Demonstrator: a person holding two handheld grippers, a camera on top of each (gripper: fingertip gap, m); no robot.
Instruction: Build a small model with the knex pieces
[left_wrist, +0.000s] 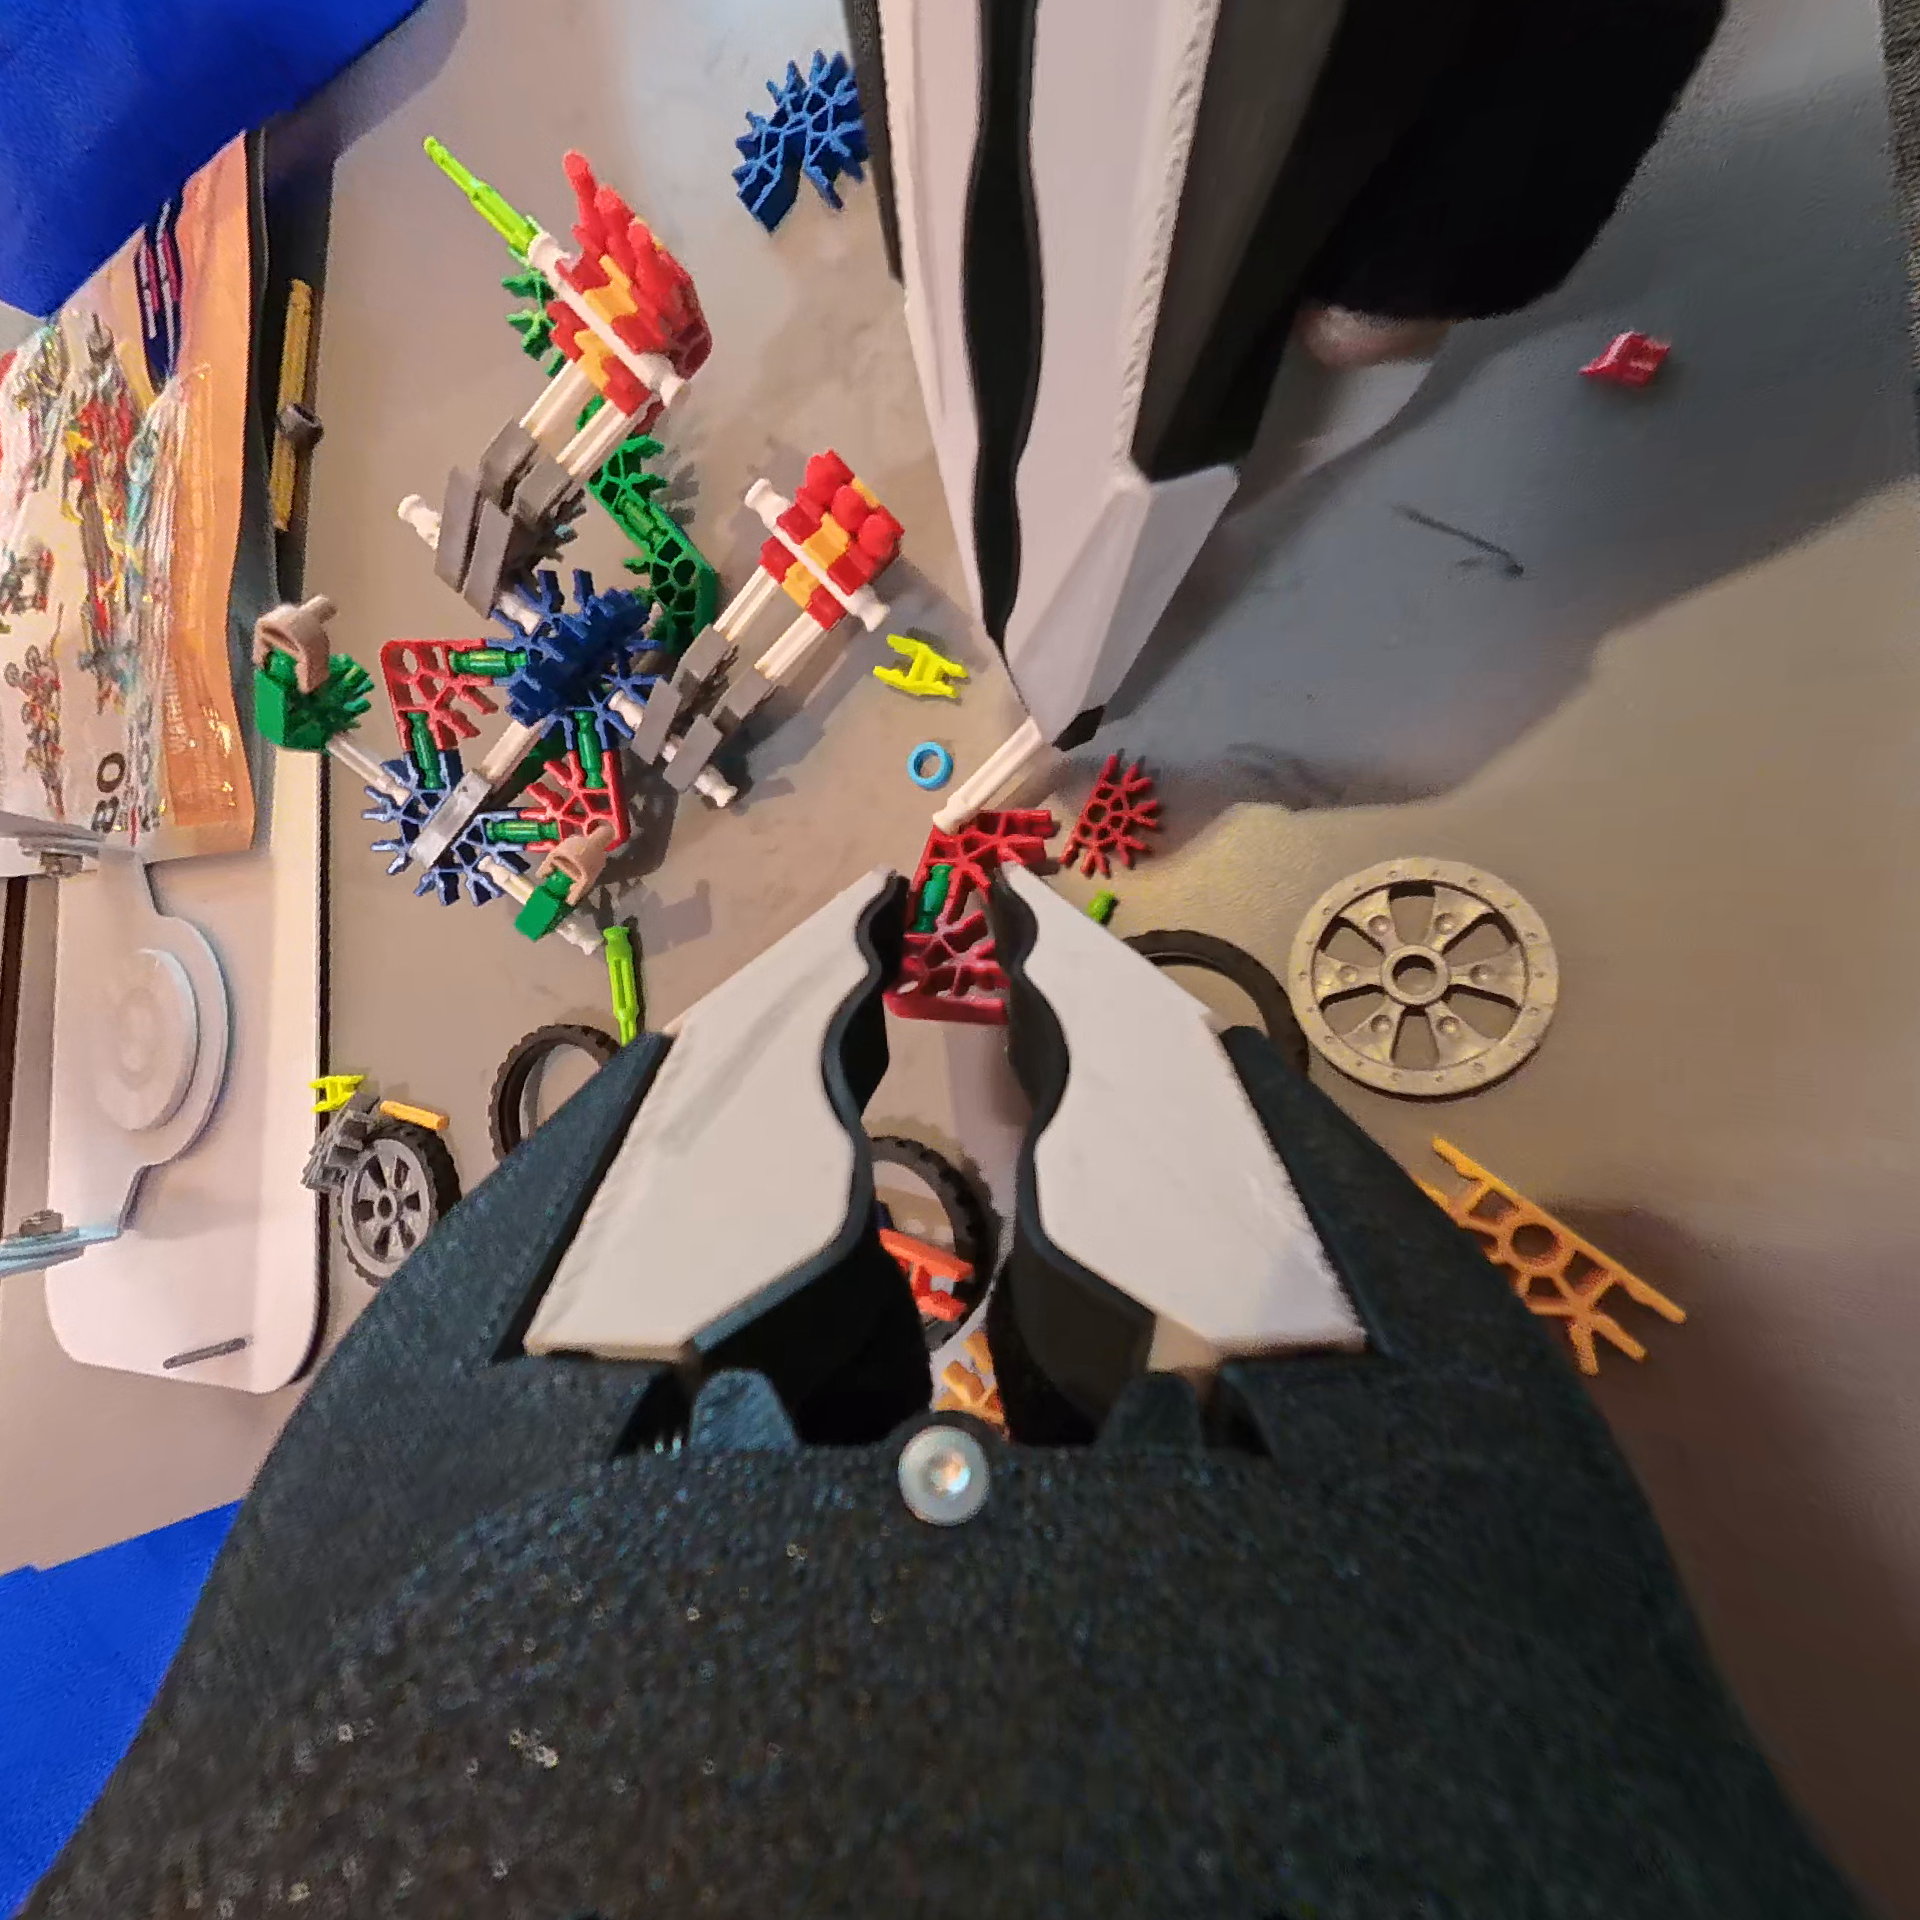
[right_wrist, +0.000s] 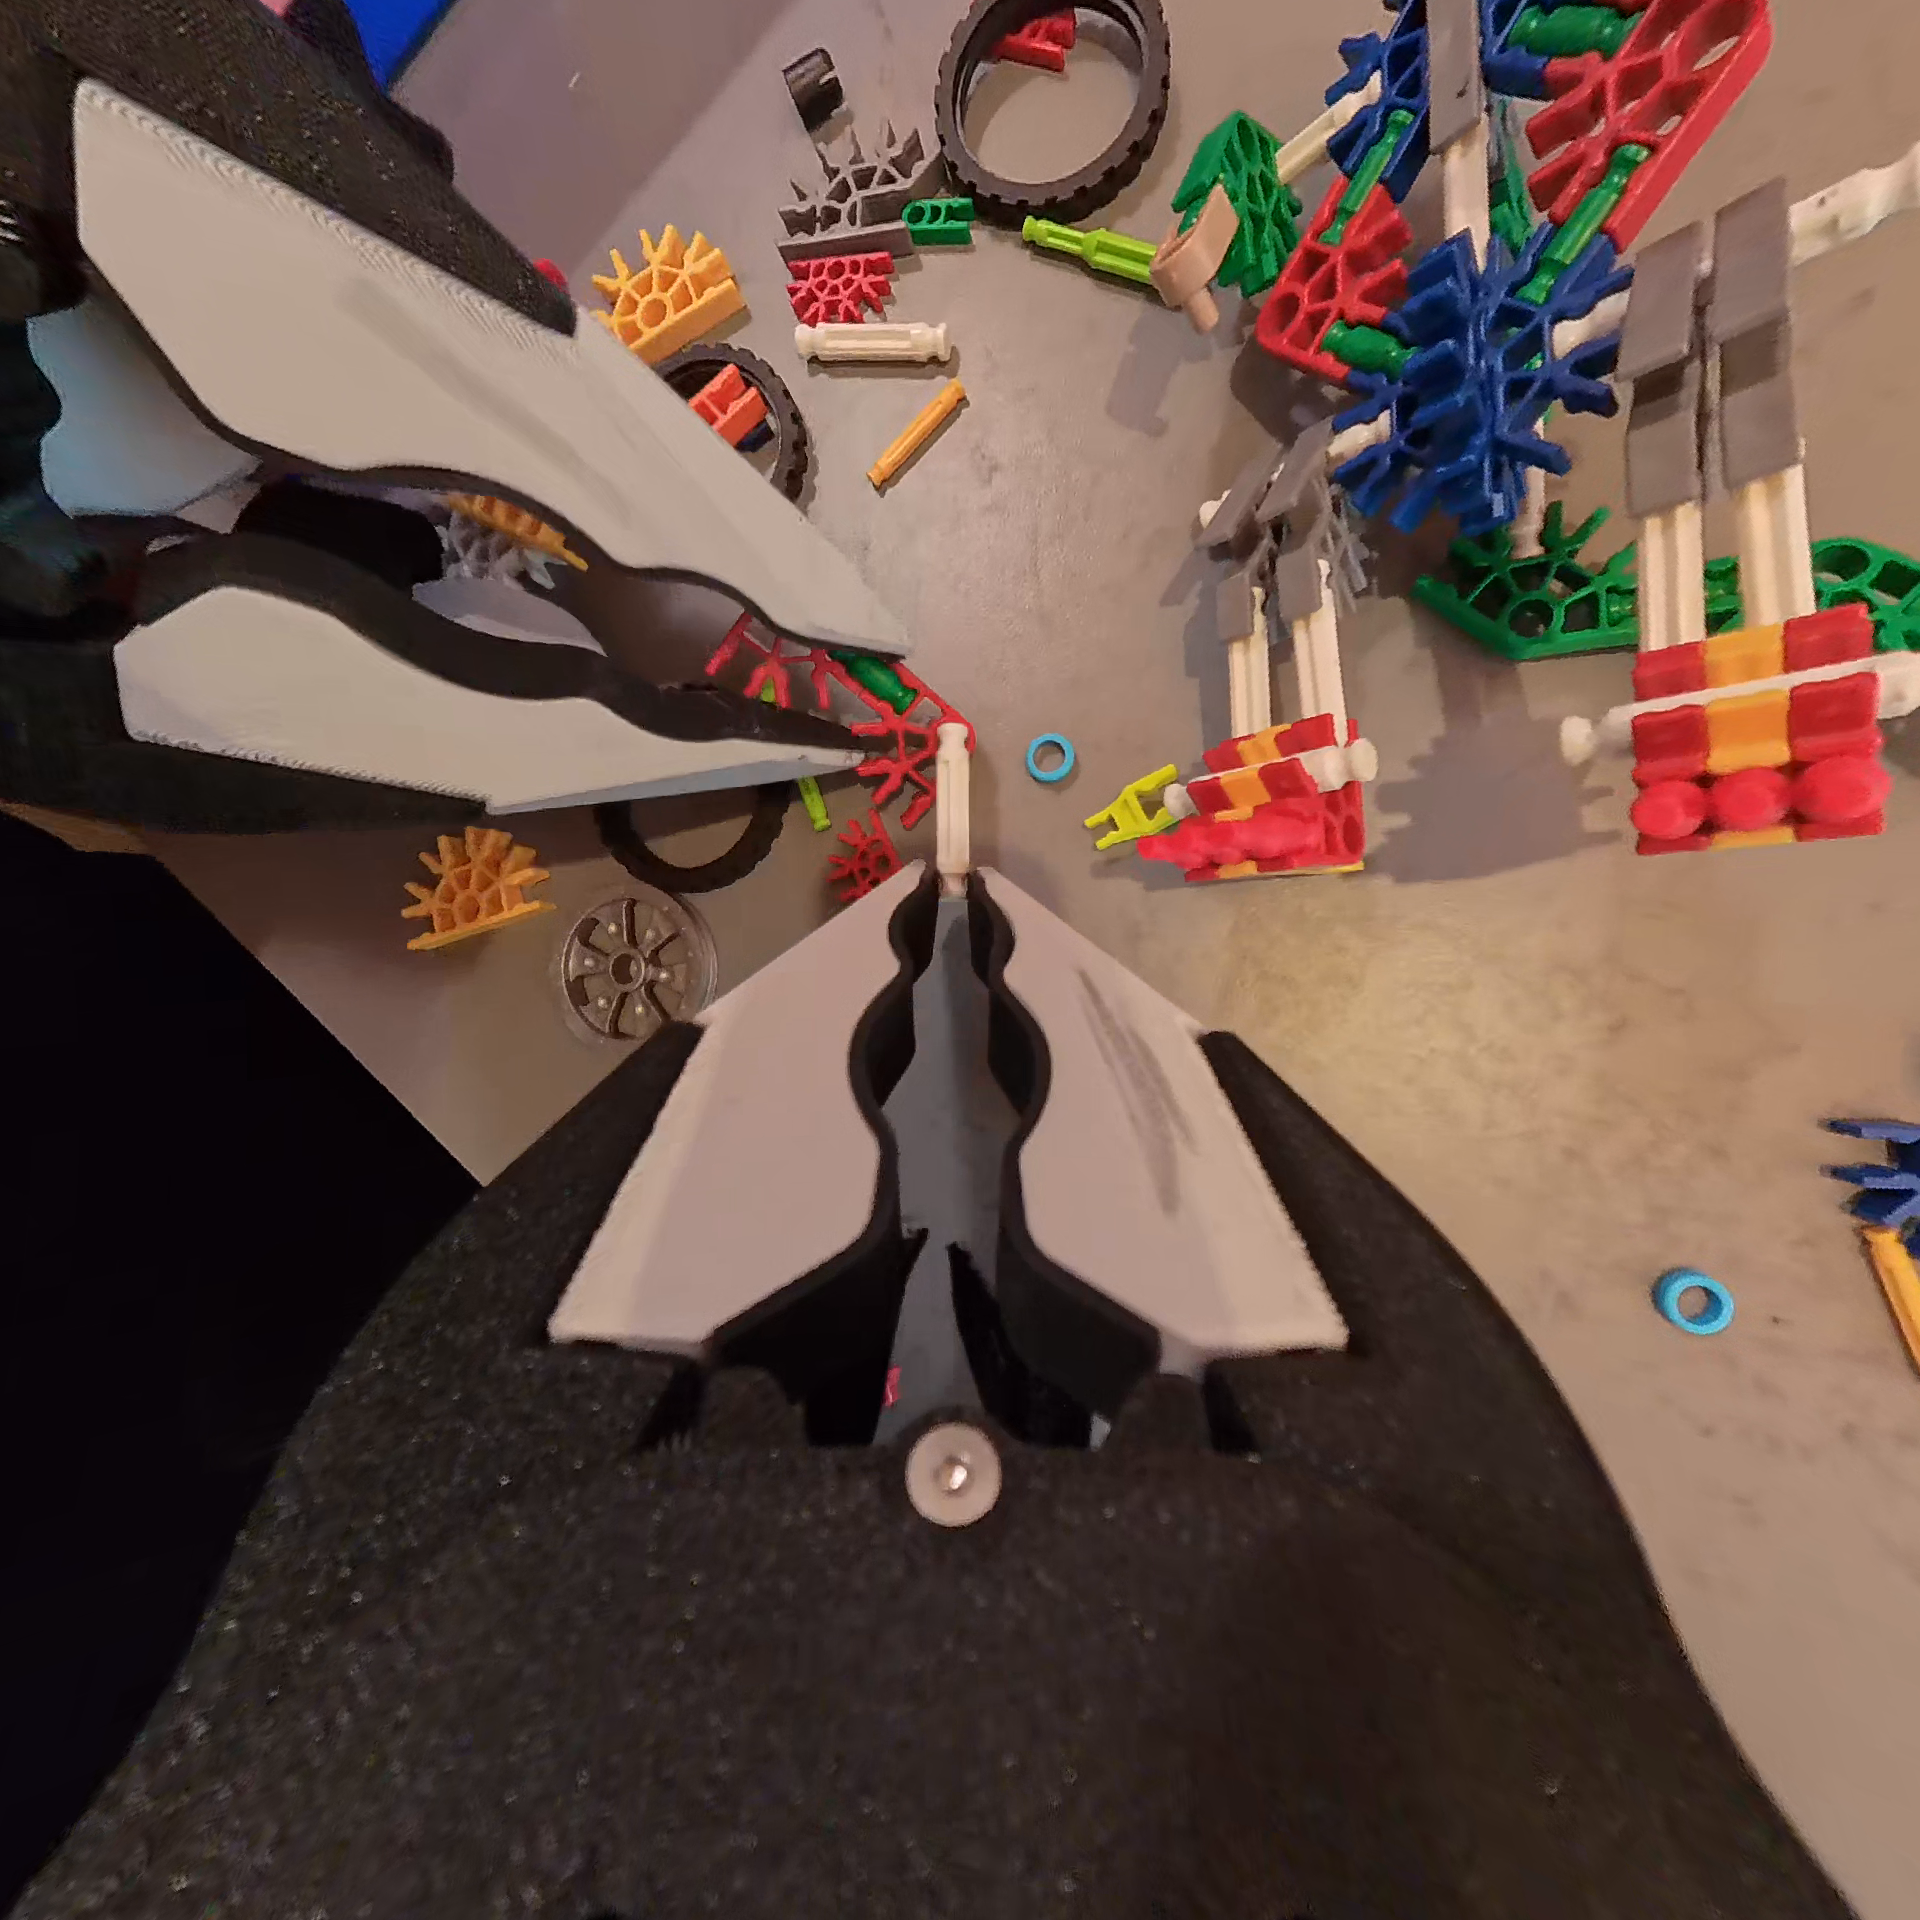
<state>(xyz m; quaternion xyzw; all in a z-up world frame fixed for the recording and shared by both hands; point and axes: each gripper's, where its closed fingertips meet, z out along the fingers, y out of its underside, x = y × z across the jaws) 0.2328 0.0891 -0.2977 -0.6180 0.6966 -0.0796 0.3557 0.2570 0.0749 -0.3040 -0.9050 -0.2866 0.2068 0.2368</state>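
- Grey tabletop, scuffed and matt, carries scattered plastic construction-toy pieces; a printed booklet lies at its edge, well apart from the red connector assembly, which serves as landmark throughout.
- Left gripper: jaws narrowed onto the red connector assembly, two red lattice plates joined by a short green rod. The plates sit between the fingertips, apparently lifted off the table.
- Right gripper: jaws nearly together, pinching the near end of a white rod. The far end of that rod touches a socket at the corner of the landmark; whether it is seated cannot be told.
- Just beside the landmark: a small red snowflake connector, a blue ring, and a yellow clip a little farther off.
- Near the landmark, on the opposite side: a grey spoked wheel hub and a black tyre.
- Well apart from the landmark: a large multicoloured built model of blue, red, green and grey parts.
- Handling, as judged: both pieces look light, stiff and smooth. The rod is thin and likely to pivot or slip unless held close to its end along its axis. The lattice plates offer flat faces for a firm grip, yet the single green joint may twist.
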